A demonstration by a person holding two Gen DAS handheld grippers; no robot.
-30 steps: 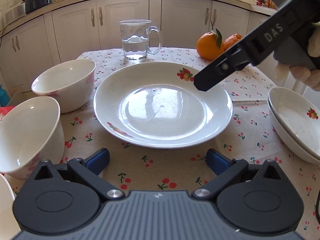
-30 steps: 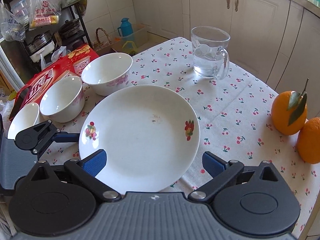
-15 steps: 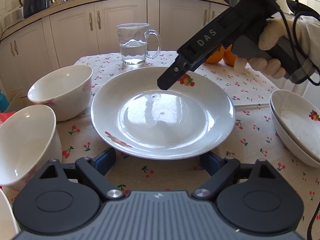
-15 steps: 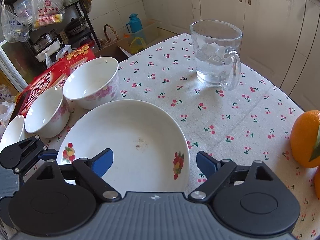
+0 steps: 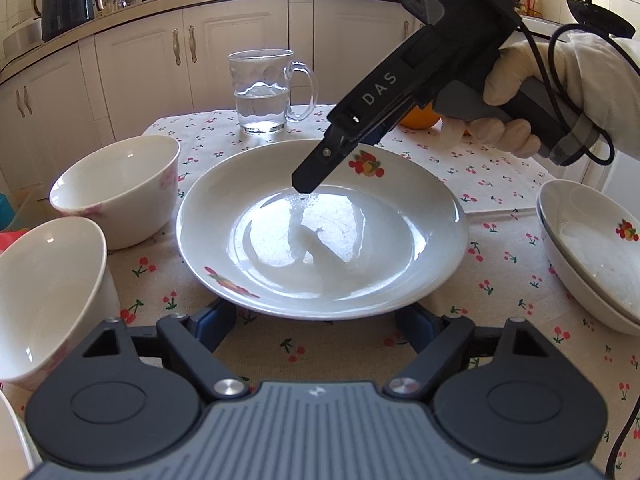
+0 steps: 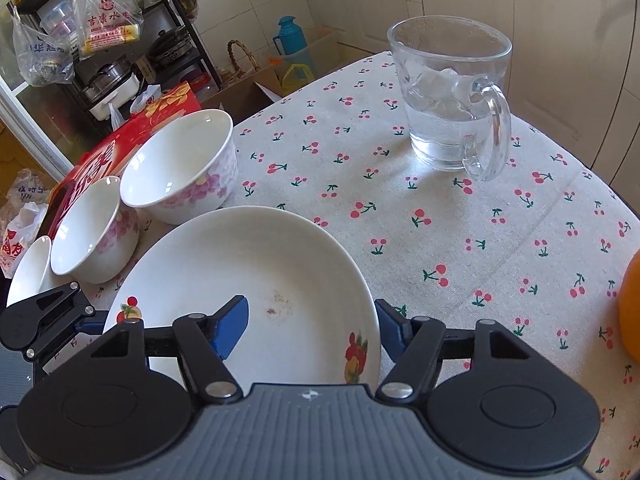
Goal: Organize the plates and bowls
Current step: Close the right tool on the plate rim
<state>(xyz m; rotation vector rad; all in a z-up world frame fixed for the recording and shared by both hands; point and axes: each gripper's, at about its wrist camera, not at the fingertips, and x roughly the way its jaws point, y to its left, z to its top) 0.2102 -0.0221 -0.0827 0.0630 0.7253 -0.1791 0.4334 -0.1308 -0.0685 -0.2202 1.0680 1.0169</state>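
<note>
A white plate [image 5: 320, 240] with fruit prints lies mid-table on the cherry cloth. My left gripper [image 5: 314, 318] sits at its near rim, jaws closing, blue pads partly tucked under the rim on either side and not pressing it. My right gripper [image 6: 310, 326] straddles the far rim, jaws closing: one blue pad hangs over the plate's inside [image 6: 256, 280], the other stands outside the edge. One of its fingers [image 5: 314, 170] reaches over the plate. Two deep bowls [image 5: 116, 196] [image 5: 44, 300] stand on the left. Stacked shallow dishes [image 5: 592, 248] sit on the right.
A glass mug of water [image 5: 264, 92] stands behind the plate, an orange [image 5: 420, 118] beside it. A gloved hand [image 5: 504, 112] holds the right gripper. A red box [image 6: 104, 156] lies beyond the bowls [image 6: 180, 168], past the table edge.
The right gripper came in from the right and sank over the plate's far rim. Both grippers' jaws have narrowed, and the left pads now reach the near rim.
</note>
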